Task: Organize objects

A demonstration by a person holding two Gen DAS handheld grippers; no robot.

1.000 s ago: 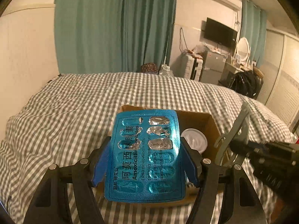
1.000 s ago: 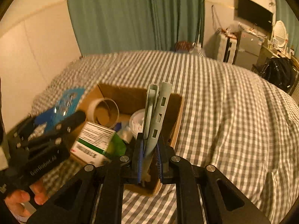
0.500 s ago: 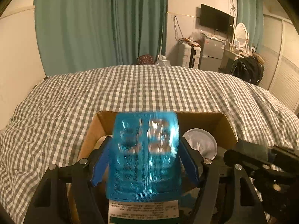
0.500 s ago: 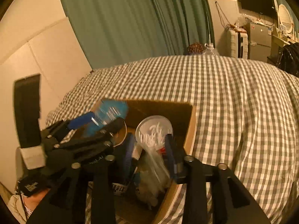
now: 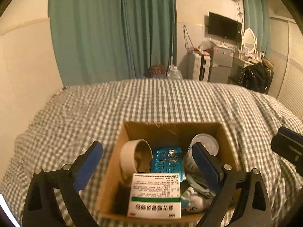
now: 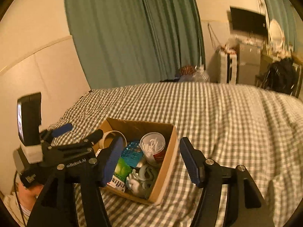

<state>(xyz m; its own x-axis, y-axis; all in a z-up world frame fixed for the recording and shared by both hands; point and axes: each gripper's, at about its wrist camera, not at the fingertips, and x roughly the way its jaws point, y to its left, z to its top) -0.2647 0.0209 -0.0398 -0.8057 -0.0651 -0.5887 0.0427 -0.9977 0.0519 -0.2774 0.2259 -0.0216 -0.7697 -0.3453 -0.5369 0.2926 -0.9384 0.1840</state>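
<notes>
**Box filled, both grippers empty over the bed**

Cardboard box (image 5: 171, 130) sits on a checked bedspread (image 5: 151, 102), holding the sorted items. A blue blister pack (image 5: 167, 162) lies flat near the middle; at its 9 o'clock a roll of tape (image 5: 130, 157) stands on edge, at its 3 o'clock a clear tub of cotton swabs (image 5: 205, 145), and at its 6 o'clock a white-and-green medicine carton (image 5: 155, 196). A pale tangled item at 4 o'clock is too unclear to name.

The left gripper (image 5: 149, 162) hovers over the box's near edge, fingers spread wide and holding nothing. The right gripper (image 6: 149, 160), seen from its own camera, also hangs above the box with fingers apart and empty.

Judging by this, a drop-off step looks complete. No loose item shows on the bedspread, so the next move would call for lifting clear and locating whatever remains out of view, if anything.
</notes>
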